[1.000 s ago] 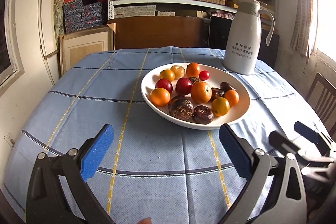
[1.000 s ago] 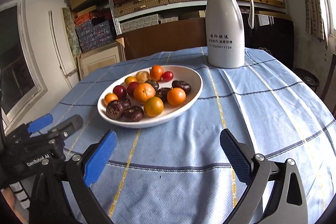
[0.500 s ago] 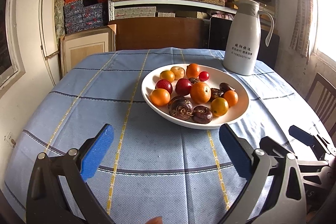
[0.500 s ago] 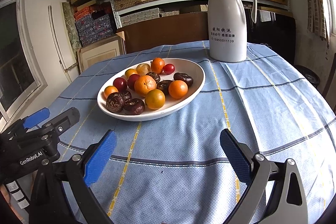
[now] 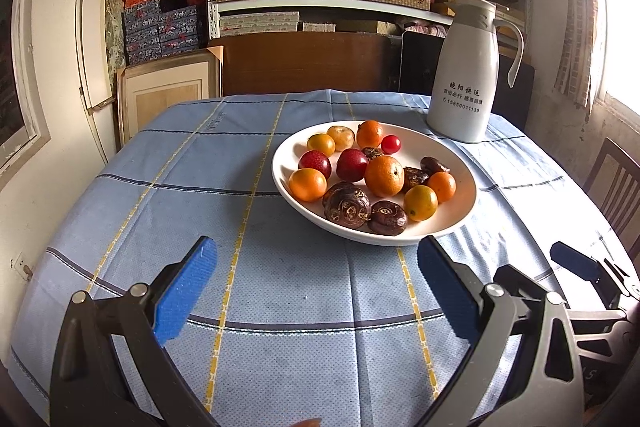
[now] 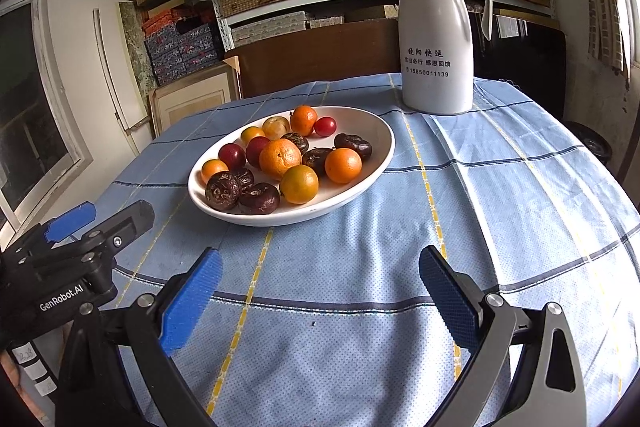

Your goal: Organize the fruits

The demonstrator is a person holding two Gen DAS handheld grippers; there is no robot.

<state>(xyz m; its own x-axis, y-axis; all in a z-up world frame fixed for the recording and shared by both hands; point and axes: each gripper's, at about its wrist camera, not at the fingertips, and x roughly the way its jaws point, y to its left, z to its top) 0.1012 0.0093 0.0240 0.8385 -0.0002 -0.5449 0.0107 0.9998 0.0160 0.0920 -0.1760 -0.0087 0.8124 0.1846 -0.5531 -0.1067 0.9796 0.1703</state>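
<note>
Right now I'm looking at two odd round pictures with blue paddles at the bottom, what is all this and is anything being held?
Each picture comes from a camera mounted on a hand-held gripper, looking forward along its jaws; a person carries one per hand. The left gripper and right gripper both stand open, holding nothing. Each also shows at the edge of the other's view. Ahead, on a blue checked tablecloth, sits a white plate of oranges, red fruits and dark brown wrinkled ones. A white thermos jug stands behind it.
</note>
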